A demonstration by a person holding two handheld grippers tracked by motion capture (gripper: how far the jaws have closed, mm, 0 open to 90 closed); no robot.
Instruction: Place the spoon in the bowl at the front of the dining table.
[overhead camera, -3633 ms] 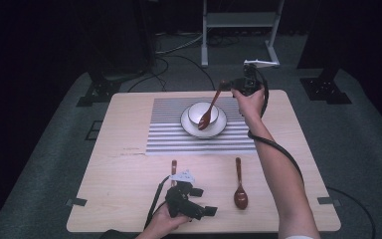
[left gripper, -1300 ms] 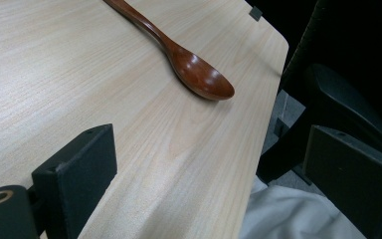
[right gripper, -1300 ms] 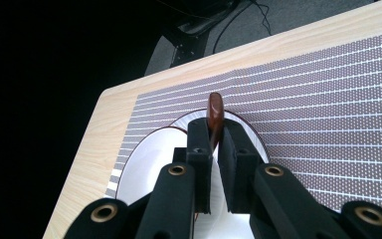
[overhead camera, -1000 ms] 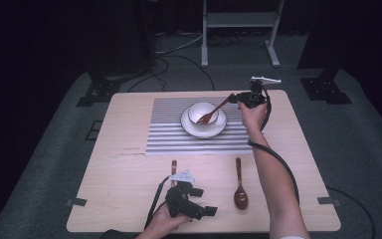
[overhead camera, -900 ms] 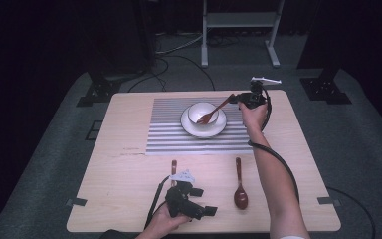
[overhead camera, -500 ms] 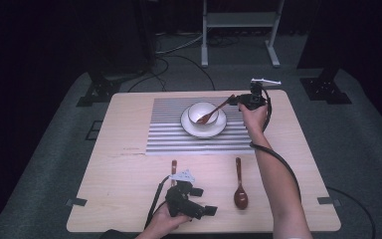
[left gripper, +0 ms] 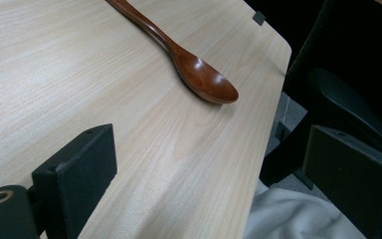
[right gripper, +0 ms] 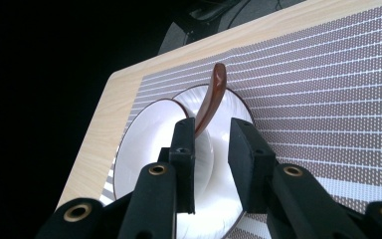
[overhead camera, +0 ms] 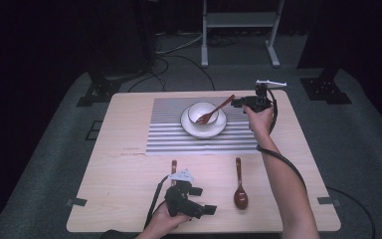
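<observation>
A white bowl point(overhead camera: 198, 110) sits on a white plate point(overhead camera: 205, 131) on the striped placemat point(overhead camera: 169, 134). A wooden fork point(overhead camera: 215, 111) leans in the bowl, handle slanting up to the right. My right gripper point(overhead camera: 238, 103) is at the handle's tip. In the right gripper view its jaws point(right gripper: 211, 129) stand open, with the fork handle point(right gripper: 213, 94) rising in the gap, over the bowl point(right gripper: 149, 144). My left gripper point(overhead camera: 203, 200) rests open near the table's front edge. A wooden spoon point(overhead camera: 239, 186) lies to its right, ahead of the open jaws point(left gripper: 209, 164) as the spoon point(left gripper: 199, 74).
A thin wooden utensil handle point(overhead camera: 173, 165) pokes out from behind the left gripper. The table's front edge point(left gripper: 273, 89) runs close beside the left gripper, with a black chair point(left gripper: 348, 109) and white cloth point(left gripper: 288, 219) beyond. A metal stand point(overhead camera: 238, 20) is behind the table.
Since 3.6 s ago the right gripper has lowered and shifted right, and the fork has gone from steep over the bowl to leaning low in it. The left gripper has not moved.
</observation>
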